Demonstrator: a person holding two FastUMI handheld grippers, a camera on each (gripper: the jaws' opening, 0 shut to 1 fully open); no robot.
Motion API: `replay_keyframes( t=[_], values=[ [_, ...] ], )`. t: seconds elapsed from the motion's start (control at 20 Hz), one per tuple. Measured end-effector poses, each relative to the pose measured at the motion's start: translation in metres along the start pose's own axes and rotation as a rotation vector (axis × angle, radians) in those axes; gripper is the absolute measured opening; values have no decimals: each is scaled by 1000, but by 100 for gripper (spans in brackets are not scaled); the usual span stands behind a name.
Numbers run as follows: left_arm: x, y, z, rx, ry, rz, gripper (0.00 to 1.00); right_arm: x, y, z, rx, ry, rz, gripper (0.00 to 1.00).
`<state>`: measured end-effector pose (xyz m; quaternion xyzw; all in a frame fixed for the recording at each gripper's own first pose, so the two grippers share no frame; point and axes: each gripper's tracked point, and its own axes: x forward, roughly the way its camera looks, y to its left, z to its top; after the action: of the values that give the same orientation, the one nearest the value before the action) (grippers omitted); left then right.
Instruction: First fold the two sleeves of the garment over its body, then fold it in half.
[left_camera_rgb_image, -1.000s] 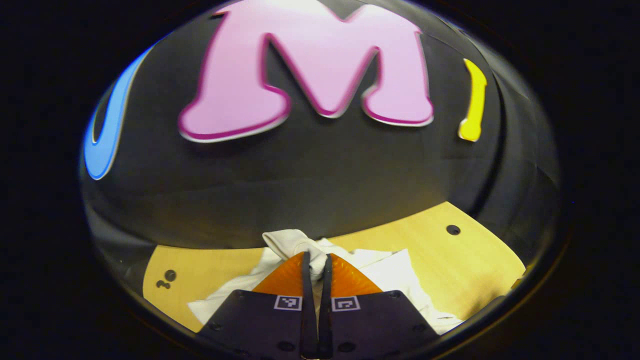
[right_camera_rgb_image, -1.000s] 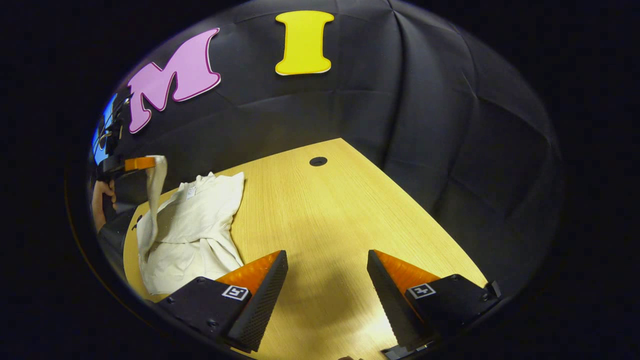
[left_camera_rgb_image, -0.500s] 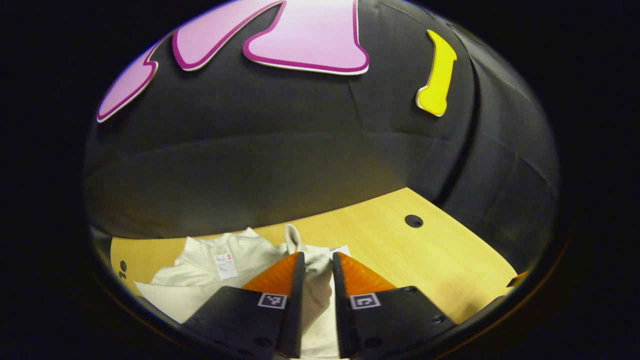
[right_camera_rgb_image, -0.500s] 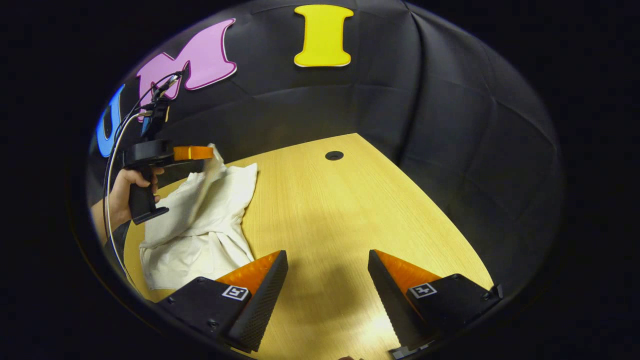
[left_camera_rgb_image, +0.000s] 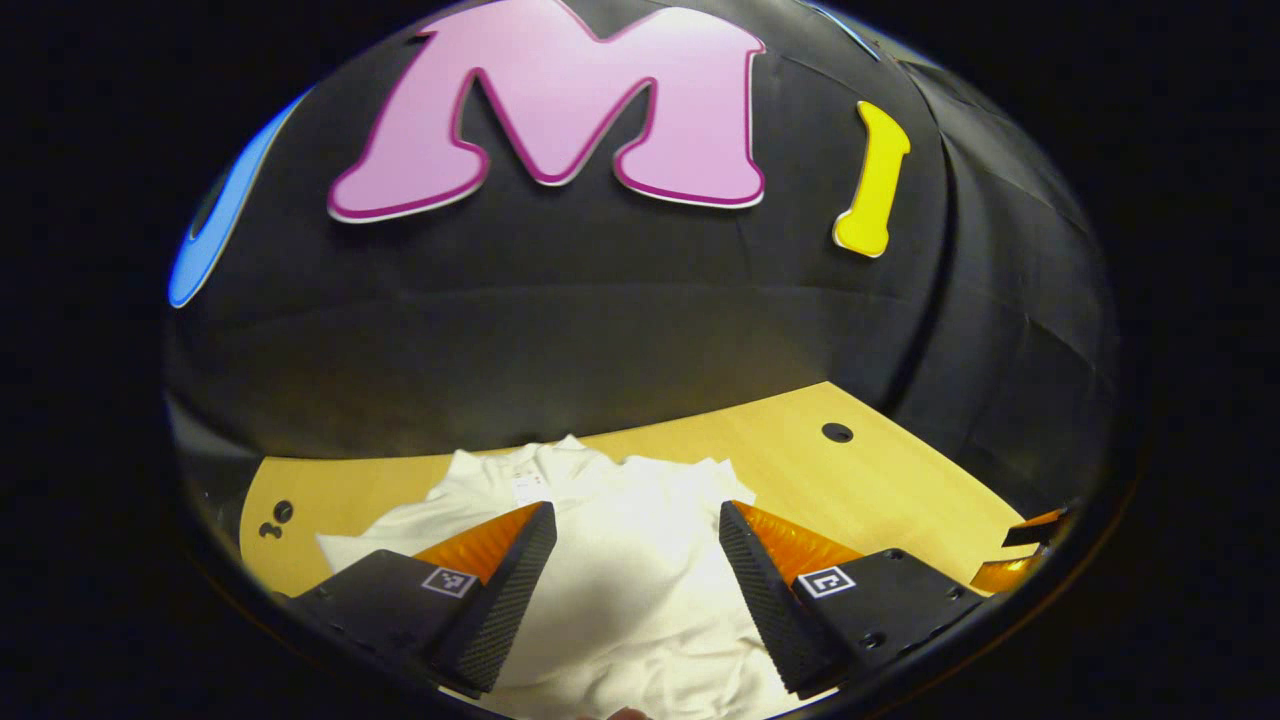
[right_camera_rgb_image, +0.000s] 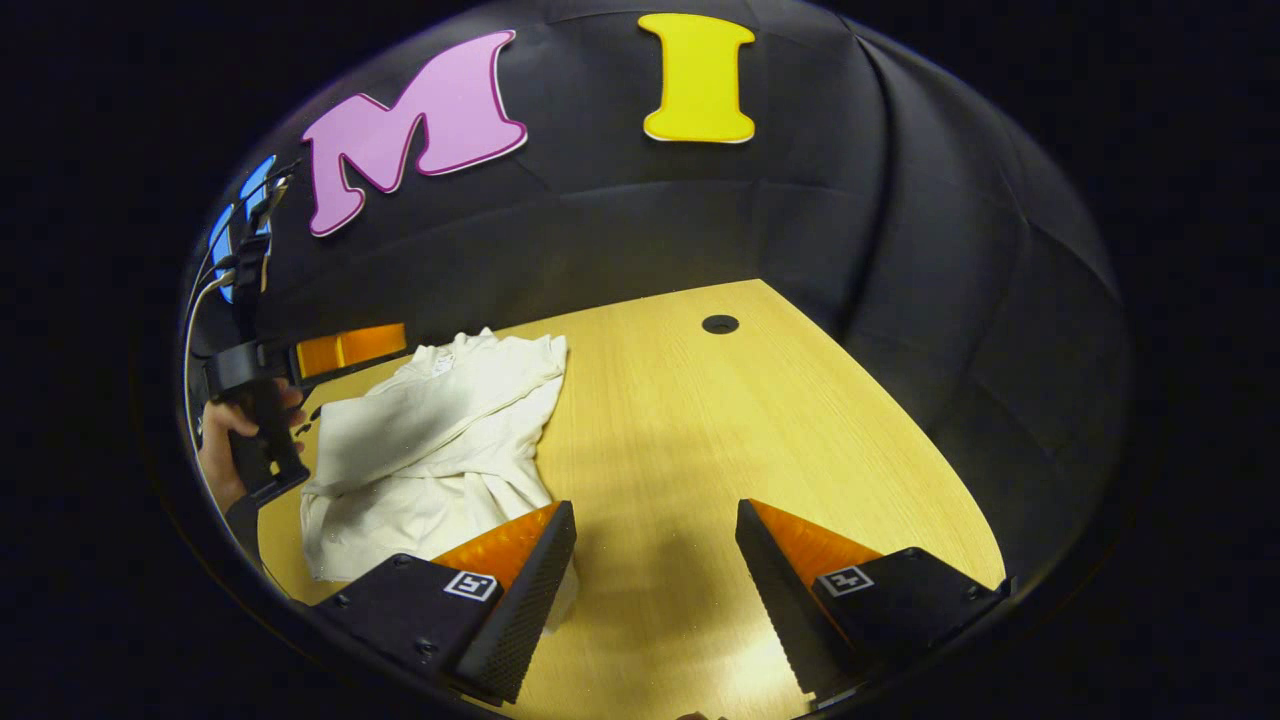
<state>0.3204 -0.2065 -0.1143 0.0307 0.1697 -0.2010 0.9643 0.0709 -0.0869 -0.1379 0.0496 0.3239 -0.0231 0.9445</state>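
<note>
We see the left gripper (left_camera_rgb_image: 633, 580) spread wide, nothing between its fingers, hovering over the white garment (left_camera_rgb_image: 620, 560) in the left gripper view. Garment lies on the wooden table (left_camera_rgb_image: 900, 490), running from about 9 o'clock of that view down to 6 o'clock, collar end toward 12. A round hole (left_camera_rgb_image: 837, 432) in the table sits at roughly 2 o'clock from the garment, well apart.

In the right gripper view, the right gripper (right_camera_rgb_image: 655, 590) is also wide open, empty, over bare table (right_camera_rgb_image: 700, 450). The garment (right_camera_rgb_image: 440, 450) is at 9 to 10 o'clock from it, just beside the near finger (right_camera_rgb_image: 520, 590). One sleeve (right_camera_rgb_image: 440, 420) lies folded across the body, a band running diagonally. We see the left gripper (right_camera_rgb_image: 345, 350) at 10 o'clock above the garment's far edge, held by a hand (right_camera_rgb_image: 225, 440); we cannot tell its opening from here. Cables (right_camera_rgb_image: 215, 290) rise from it. Table hole (right_camera_rgb_image: 719, 323) at 1 o'clock.
</note>
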Motion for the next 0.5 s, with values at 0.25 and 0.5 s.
replay_keyframes(
  t=[0.25,0.5],
  values=[
    [-73,63,-60,-71,62,123,98,2,34,-5,-15,8,57,99],
    [-131,114,-152,-209,196,233,100,10,64,-24,-53,54,101,99]
  ],
)
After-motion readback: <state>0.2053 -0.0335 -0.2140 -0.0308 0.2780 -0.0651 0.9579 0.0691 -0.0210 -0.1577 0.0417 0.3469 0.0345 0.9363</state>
